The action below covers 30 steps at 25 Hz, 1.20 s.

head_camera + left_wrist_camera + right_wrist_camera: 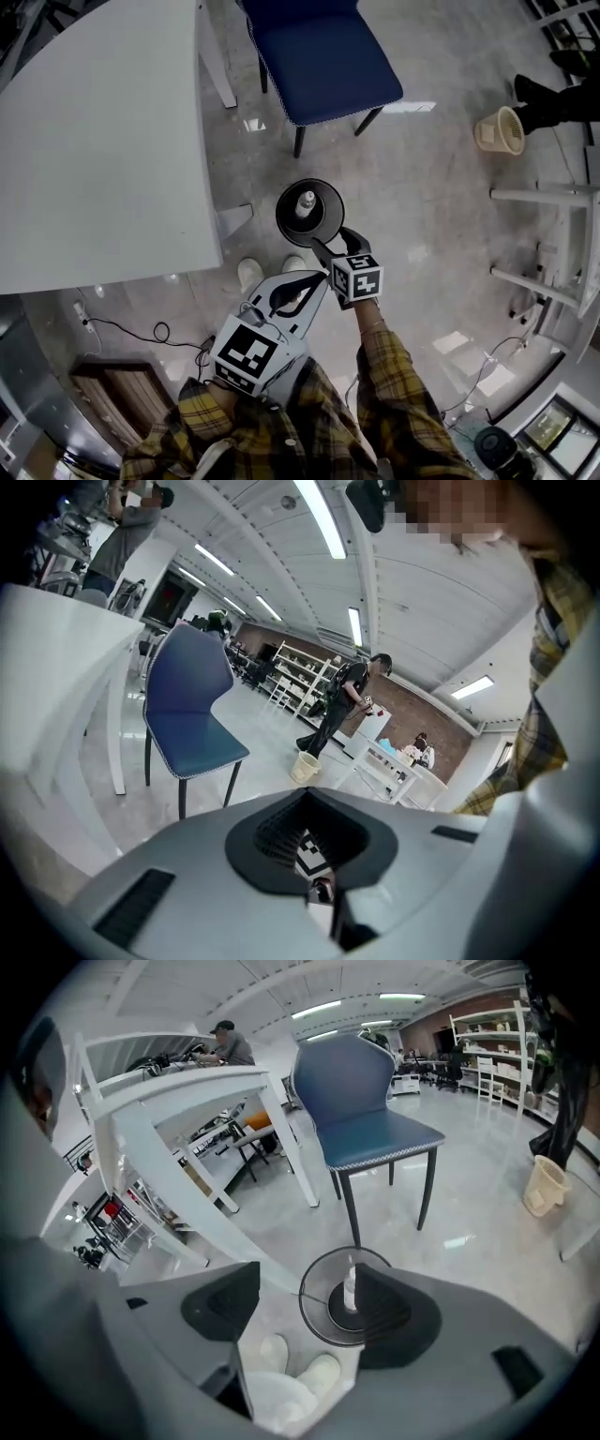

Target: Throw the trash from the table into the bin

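a clear plastic bottle (307, 202) stands inside the round black wire-mesh bin (281, 208) on the floor, so the drop step looks done. the right claw (333, 242) hangs directly above the bin, its jaws wide apart and holding nothing; in the right gripper view the bin's rim (314, 1321) and the bottle (350, 1288) show through the gap. the left claw (286, 298) is on the person's side of the bin, closed on itself with nothing between the jaws. the white surface (103, 141), just left of the bin, shows no trash in the part seen. next move, in my judgement: lift away from the bin and check the surface for anything left.
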Motion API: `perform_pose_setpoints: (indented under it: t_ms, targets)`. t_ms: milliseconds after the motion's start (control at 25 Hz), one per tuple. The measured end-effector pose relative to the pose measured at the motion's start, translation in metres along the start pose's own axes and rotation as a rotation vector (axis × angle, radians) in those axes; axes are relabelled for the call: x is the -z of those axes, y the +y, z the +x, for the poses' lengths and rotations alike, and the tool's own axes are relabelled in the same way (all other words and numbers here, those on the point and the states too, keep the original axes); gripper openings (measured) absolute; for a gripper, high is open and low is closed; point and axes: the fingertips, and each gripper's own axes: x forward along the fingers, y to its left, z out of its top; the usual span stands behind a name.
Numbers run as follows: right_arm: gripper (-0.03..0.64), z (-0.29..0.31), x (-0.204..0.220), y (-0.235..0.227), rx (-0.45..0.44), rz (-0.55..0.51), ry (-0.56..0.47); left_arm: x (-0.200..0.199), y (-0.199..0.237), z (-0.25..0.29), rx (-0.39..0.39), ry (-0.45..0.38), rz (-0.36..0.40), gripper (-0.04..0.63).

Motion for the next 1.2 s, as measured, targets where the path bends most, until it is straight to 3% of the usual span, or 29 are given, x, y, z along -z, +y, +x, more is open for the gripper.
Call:
perform_pose_setpoints:
  t_ms: [320, 560, 880, 1080, 1200]
  targets:
    - [0.301, -0.095, -0.078, 0.062, -0.066, -0.041, -0.058, -0.105, -0.036, -0.047, -0.041, -0.095, 0.035, 0.006]
    - [0.293, -0.161, -0.15, 0.12, -0.17, -0.07, -0.18, -0.175, -0.05, -0.085, -0.078, -0.206, 0.078, 0.006]
    - [0.164, -0.271, -0.224, 0.192, -0.332, -0.129, -0.375, -0.235, -0.089, -0.129, -0.103, -0.298, 0.173, 0.006]
    - [0.061, -0.33, -0.274, 0.235, -0.392, -0.224, -0.501, -0.259, -0.103, -0.162, -0.137, -0.348, 0.228, 0.006]
    - [0.032, -0.357, -0.297, 0.262, -0.43, -0.304, -0.545, -0.27, -0.103, -0.182, -0.17, -0.382, 0.246, 0.006]
